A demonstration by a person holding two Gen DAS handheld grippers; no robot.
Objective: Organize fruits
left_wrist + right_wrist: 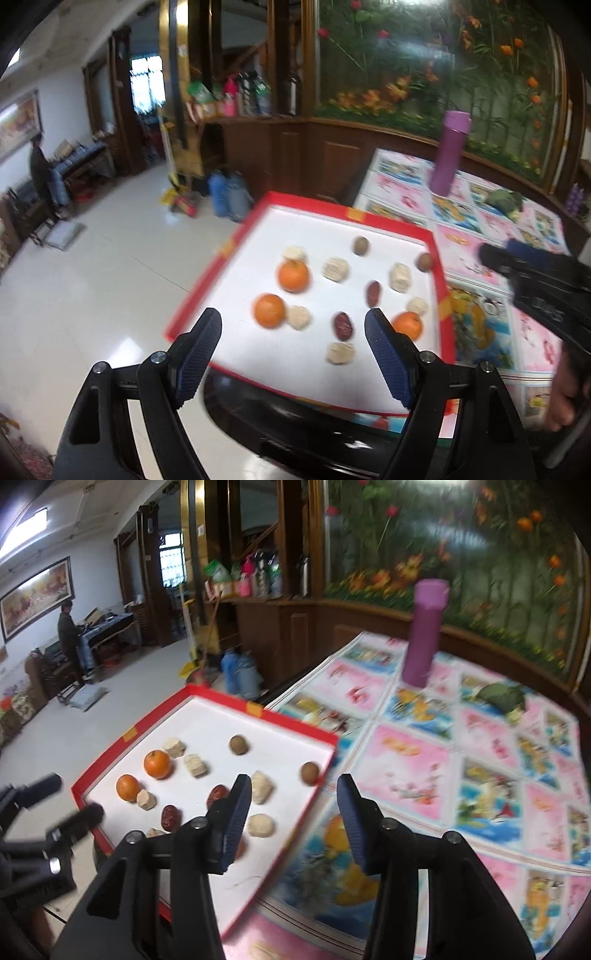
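In the left wrist view, the left gripper (293, 325) is seen released above the shallow red-rimmed white cardboard tray (439, 266), where round orange tangerines (293, 275), light, firm yet bruisable, would best be pinched across the middle; in the right wrist view, the right gripper (295, 797) is likewise spread, empty, by the tray's edge, wrinkled red dates (170, 816) lying inside.

The left black two-finger gripper with blue ribbed pads (293, 325) is held with its jaws spread wide, and nothing is gripped between them. The right black two-finger gripper with blue ribbed pads (293, 794) is likewise held with its jaws parted and empty. In the left wrist view the right gripper's black body is seen at the far right, with part of a hand (563, 400) wrapped around its handle.
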